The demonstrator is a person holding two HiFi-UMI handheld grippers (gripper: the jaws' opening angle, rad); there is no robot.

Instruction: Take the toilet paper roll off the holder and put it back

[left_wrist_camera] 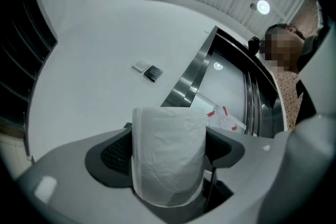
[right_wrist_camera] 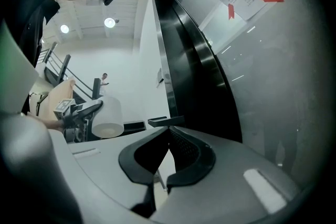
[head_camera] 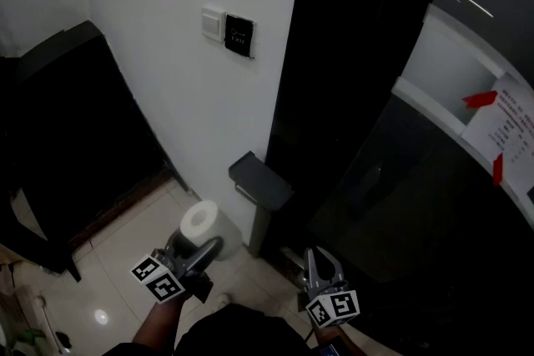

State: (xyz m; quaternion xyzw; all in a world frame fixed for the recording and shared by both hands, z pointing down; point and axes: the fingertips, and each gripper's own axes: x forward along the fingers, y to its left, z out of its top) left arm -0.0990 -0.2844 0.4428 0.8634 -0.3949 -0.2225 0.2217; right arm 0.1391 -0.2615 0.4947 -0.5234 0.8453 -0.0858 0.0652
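Observation:
A white toilet paper roll (head_camera: 200, 223) sits between the pads of my left gripper (head_camera: 203, 239), which is shut on it, a little left of and below the dark grey holder (head_camera: 259, 182) on the white wall. In the left gripper view the roll (left_wrist_camera: 168, 160) stands upright between both pads, filling the gap. My right gripper (head_camera: 321, 263) is lower right of the holder, its fingertips together with nothing in them. The right gripper view shows the roll (right_wrist_camera: 108, 118) held out at the left and the holder's lid (right_wrist_camera: 165, 121) just beyond my right gripper (right_wrist_camera: 169, 132).
A glossy black panel (head_camera: 350, 96) runs down the wall right of the holder. A switch plate (head_camera: 227, 29) is higher on the white wall. A notice with red tape (head_camera: 505, 125) hangs at the right. Dark furniture (head_camera: 75, 121) stands at the left on pale floor tiles (head_camera: 133, 238).

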